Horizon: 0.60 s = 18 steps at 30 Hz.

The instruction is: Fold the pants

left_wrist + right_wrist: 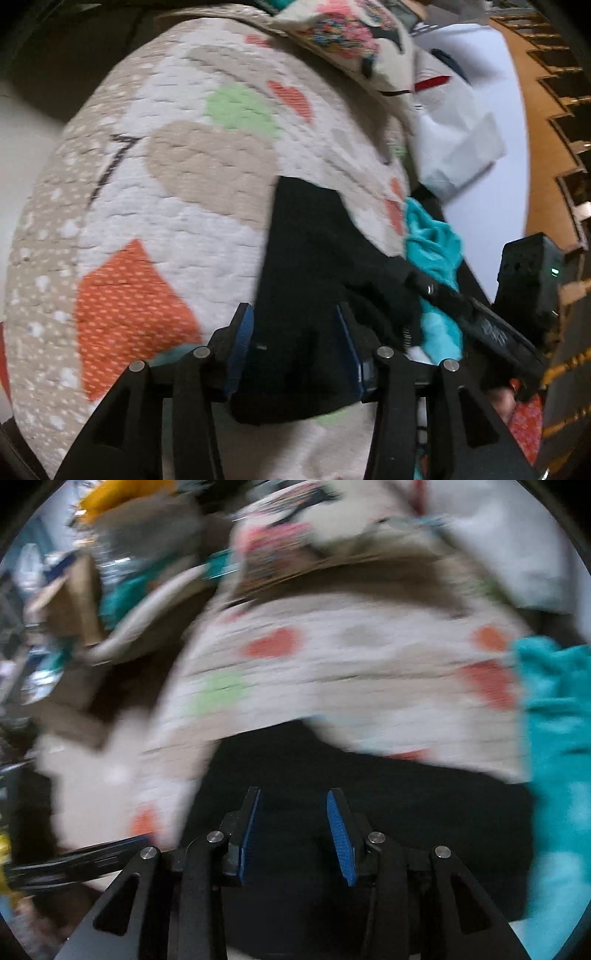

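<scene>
Although both views are blurred, the quilted cream bedspread with orange, green and beige patches fills most of each picture, and the black fabric pants lie on it as a dark rumpled strip, with no neat fold visible. I judge the task early: most of the folding is left. A crumpled teal cloth sits just beside the pants, touching their edge. No basket, box or other container can be made out for certain. The left gripper has black cloth between its blue pads, which stand apart; whether it truly grips I cannot tell. The right gripper hangs over the pants with its jaws spread, nothing pinched.
</scene>
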Each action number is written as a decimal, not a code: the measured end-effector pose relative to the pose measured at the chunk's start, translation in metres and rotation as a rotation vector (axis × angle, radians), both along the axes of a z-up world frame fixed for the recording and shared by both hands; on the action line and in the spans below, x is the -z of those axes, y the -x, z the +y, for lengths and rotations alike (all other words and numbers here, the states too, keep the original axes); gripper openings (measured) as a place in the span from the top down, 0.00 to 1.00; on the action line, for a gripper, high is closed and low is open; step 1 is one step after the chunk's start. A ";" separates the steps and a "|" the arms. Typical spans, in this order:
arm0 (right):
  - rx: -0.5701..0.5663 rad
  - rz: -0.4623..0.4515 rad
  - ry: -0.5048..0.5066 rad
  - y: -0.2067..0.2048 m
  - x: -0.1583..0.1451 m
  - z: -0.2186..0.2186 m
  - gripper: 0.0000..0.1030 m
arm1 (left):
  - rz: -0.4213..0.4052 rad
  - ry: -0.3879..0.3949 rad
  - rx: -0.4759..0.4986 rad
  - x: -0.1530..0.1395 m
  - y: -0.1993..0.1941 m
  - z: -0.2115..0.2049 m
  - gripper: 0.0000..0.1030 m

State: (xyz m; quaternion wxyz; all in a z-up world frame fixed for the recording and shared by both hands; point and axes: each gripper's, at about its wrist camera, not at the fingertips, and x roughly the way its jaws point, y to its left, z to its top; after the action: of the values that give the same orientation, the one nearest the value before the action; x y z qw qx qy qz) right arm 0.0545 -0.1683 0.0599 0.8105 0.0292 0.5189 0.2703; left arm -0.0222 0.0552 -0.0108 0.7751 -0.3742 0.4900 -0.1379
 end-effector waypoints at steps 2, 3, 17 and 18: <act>-0.016 0.067 -0.001 0.004 0.021 0.014 0.60 | 0.013 -0.035 0.000 0.005 -0.001 -0.003 0.58; -0.007 0.094 0.035 0.003 0.032 0.018 0.60 | 0.018 -0.049 0.007 0.008 0.002 -0.005 0.58; -0.031 0.091 0.263 -0.043 0.034 0.095 0.34 | 0.023 -0.201 0.109 0.018 0.003 -0.048 0.84; -0.033 0.113 0.290 -0.047 0.043 0.104 0.35 | 0.031 -0.191 0.103 0.019 0.002 -0.046 0.86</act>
State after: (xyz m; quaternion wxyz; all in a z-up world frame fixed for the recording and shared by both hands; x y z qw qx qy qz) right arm 0.1013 -0.0639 0.0165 0.7712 -0.0815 0.5976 0.2040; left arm -0.0243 0.0094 -0.0299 0.7914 -0.2751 0.5314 -0.1247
